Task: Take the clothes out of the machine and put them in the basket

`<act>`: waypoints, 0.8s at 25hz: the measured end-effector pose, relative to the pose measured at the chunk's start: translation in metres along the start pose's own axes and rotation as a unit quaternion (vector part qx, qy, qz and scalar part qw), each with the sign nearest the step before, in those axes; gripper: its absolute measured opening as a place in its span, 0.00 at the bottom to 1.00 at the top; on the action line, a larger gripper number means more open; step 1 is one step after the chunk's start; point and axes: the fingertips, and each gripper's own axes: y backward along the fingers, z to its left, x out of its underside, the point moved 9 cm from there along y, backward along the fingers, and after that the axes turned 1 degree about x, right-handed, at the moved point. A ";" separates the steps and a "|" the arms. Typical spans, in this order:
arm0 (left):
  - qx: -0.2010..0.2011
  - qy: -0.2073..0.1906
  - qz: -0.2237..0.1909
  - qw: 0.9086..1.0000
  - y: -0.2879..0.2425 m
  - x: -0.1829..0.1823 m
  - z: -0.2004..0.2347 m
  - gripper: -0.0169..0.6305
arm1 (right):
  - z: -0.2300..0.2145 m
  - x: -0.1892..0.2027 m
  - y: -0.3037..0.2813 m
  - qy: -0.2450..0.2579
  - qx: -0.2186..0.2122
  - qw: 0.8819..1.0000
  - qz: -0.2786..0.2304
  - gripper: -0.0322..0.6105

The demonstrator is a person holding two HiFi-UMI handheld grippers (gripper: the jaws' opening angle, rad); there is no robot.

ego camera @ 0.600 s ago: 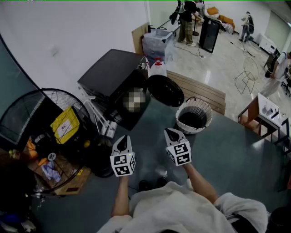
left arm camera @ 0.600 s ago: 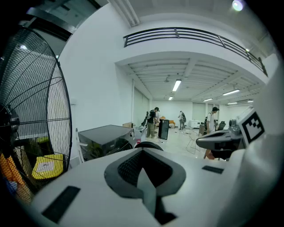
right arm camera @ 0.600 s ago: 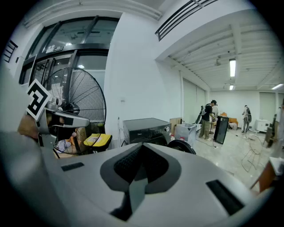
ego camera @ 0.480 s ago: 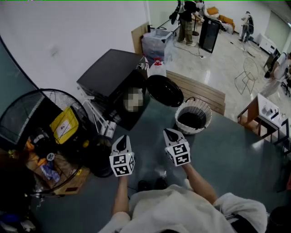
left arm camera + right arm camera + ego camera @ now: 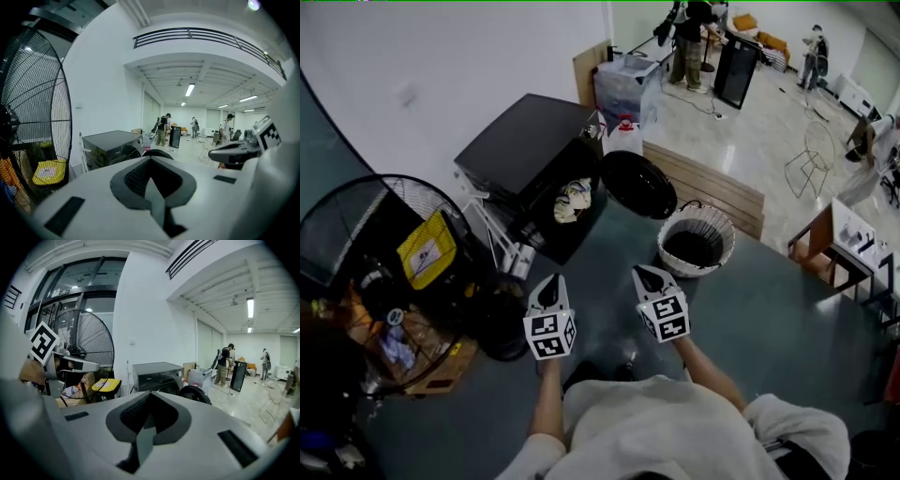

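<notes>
Head view: the clothes (image 5: 572, 199) sit in the open drum of the machine (image 5: 520, 150), well ahead of both grippers. The left gripper (image 5: 550, 286) looks like the nearer one, and the basket (image 5: 719, 223) stands ahead of the right gripper (image 5: 650, 278). Left gripper view: jaws closed together, nothing in them, machine straight ahead. Right gripper view: same deal, pinched closed on nothing, machine pretty much dead ahead.

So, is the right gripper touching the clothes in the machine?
Apart. Head view: the right gripper hangs over floor, well short of the clothes.
</notes>
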 end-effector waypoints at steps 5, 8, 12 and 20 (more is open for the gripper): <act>0.000 0.004 0.004 1.000 -0.015 0.002 0.002 0.05 | -0.007 -0.001 -0.016 0.002 -0.001 1.000 0.001 0.08; 0.003 0.003 0.006 1.000 -0.035 0.002 0.010 0.05 | -0.013 -0.003 -0.035 0.004 -0.002 1.000 0.002 0.08; 0.009 0.004 0.008 1.000 -0.073 -0.001 0.031 0.05 | -0.020 -0.004 -0.070 0.007 -0.002 1.000 0.013 0.08; 0.029 0.010 0.020 0.999 -0.174 -0.017 0.082 0.05 | -0.045 -0.022 -0.166 0.010 0.006 0.999 0.035 0.08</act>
